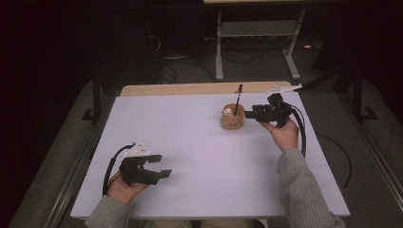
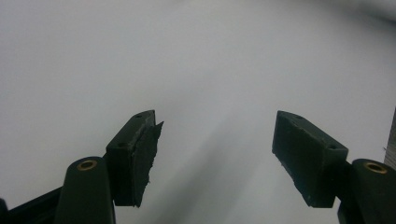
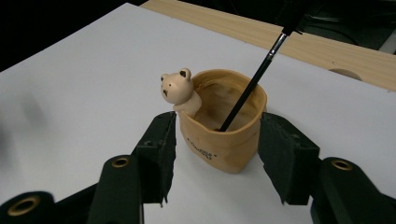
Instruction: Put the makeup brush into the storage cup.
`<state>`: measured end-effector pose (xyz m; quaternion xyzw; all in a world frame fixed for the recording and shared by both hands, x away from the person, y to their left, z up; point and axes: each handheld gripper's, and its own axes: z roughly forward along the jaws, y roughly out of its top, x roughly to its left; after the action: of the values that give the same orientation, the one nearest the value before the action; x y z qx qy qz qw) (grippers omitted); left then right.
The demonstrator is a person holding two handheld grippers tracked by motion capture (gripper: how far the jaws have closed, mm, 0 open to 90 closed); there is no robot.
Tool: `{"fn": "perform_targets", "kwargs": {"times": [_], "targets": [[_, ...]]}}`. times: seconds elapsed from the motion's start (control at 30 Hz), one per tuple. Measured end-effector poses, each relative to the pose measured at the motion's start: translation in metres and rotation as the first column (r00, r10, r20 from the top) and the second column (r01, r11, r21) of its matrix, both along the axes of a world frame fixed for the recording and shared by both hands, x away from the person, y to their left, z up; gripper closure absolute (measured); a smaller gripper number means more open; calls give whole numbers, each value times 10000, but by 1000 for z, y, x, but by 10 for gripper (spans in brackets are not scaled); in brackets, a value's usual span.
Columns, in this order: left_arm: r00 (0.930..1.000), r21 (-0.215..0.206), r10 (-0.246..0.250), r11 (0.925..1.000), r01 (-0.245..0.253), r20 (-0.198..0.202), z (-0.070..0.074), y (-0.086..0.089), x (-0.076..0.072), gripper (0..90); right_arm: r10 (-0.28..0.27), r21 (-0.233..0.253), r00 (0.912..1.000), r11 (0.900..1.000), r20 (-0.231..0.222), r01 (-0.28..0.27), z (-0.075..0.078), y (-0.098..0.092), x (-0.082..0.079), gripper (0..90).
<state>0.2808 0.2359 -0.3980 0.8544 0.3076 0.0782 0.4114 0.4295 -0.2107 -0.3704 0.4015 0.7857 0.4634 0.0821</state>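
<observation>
Right gripper (image 3: 217,156) jaws spread, flanking the tan bear cup (image 3: 224,123) at far right of the table (image 1: 190,142); black brush (image 3: 254,77) stands inside. Left gripper (image 2: 215,158) near left, jaws spread, empty.

Wide bare room is offered by the white table (image 1: 199,142) between the left gripper (image 1: 160,166) and the tan cup (image 1: 232,118). The cup is flanked by the right gripper (image 3: 215,154), and passage above it is blocked by the leaning black pen (image 3: 254,77).
</observation>
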Motion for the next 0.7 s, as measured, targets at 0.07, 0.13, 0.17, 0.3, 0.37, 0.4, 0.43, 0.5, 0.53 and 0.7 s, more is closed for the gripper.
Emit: {"fn": "perform_targets", "kwargs": {"times": [0.07, 0.13, 0.17, 0.3, 0.37, 0.4, 0.43, 0.5, 0.53, 0.7], "targets": [[10000, -19, -15, 10000, 15, 11, 0, -1, 0, 303, -34, 52, 10000, 10000, -23, 34, 0, -1, -2, 426], [10000, -13, 10, 10000, -10, 2, 0, -1, 1, 300, -77, 50, 10000, 10000, 19, 77, 1, -3, -4, 407], [10000, -24, 18, 10000, -18, 10, 0, -1, 1, 299, -93, 54, 9999, 9999, 84, 93, 2, -3, -4, 403], [10000, 9, 17, 10000, -18, 89, 1, 0, 1, 295, -77, 150, 9999, 9999, 121, 75, 6, -5, -9, 389], [10000, -8, 46, 10000, -46, 83, 1, 1, 1, 290, -37, 128, 9999, 9999, 142, 35, 6, -6, -10, 373], [9999, -13, 48, 10000, -48, 108, 1, 1, 1, 289, -45, 137, 9999, 9999, 146, 43, 7, -6, -11, 370], [9999, -33, 71, 10000, -71, 91, 1, 1, 1, 283, -33, 95, 9998, 9999, 170, 32, 7, -6, -12, 365], [9999, -37, 97, 9999, -97, 74, 0, 1, 1, 280, -7, 57, 9998, 10000, 188, 6, 6, -6, -13, 359], [9999, -67, 122, 9999, -122, 64, 0, 1, 1, 279, 5, 28, 9998, 10000, 185, -5, 5, -6, -14, 354], [9999, -51, 114, 9999, -113, 88, 1, 1, 1, 275, 77, -38, 9998, 10000, 188, -76, 3, -5, -17, 349]]}}
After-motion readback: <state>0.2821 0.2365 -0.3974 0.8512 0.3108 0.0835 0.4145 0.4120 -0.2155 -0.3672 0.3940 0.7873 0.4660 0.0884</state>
